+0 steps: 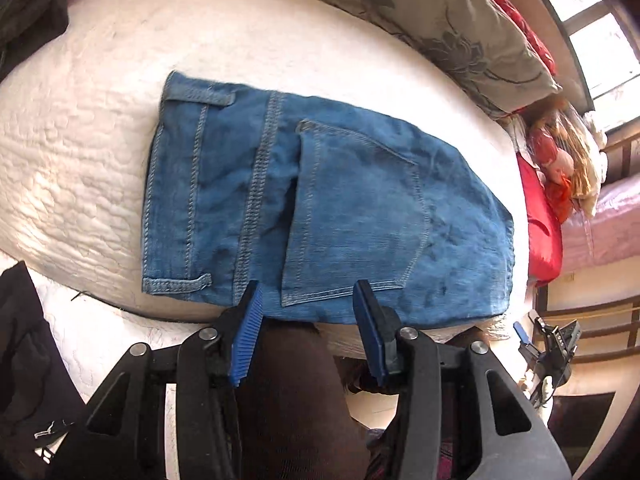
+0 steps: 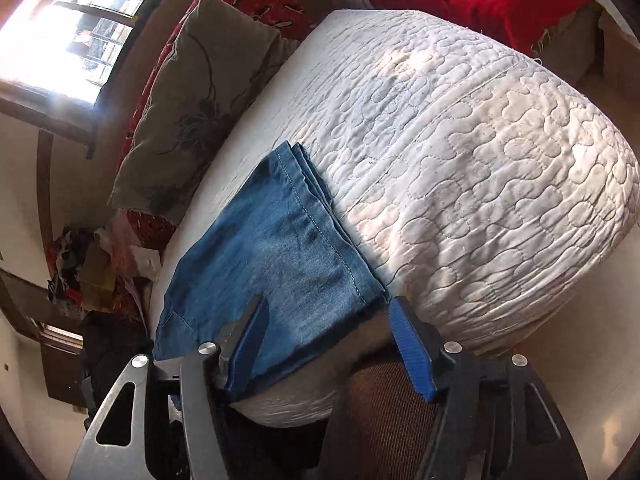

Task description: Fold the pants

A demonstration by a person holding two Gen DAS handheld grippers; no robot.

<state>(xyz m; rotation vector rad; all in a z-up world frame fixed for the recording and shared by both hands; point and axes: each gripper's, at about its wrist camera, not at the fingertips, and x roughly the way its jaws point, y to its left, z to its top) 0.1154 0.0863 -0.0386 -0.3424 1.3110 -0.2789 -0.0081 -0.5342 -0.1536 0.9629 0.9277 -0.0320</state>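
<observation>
Blue denim pants (image 1: 320,208) lie folded flat on the white quilted bed (image 1: 80,152), back pocket and waistband facing up. My left gripper (image 1: 308,300) is open at the near edge of the pants, just above the fabric, holding nothing. In the right wrist view the hem end of the folded pants (image 2: 280,264) lies at the bed's (image 2: 480,160) near edge. My right gripper (image 2: 328,316) is open, its left finger (image 2: 252,340) over the denim and its right finger (image 2: 408,344) beside the hem corner. The right gripper also shows in the left wrist view (image 1: 548,344), off the bed.
A grey flowered pillow (image 1: 440,28) and red bedding (image 1: 540,220) lie along the far side of the bed. A doll (image 1: 560,160) sits by the window. Dark clothes (image 1: 24,360) lie at the left. My knee (image 1: 288,392) is below the left gripper.
</observation>
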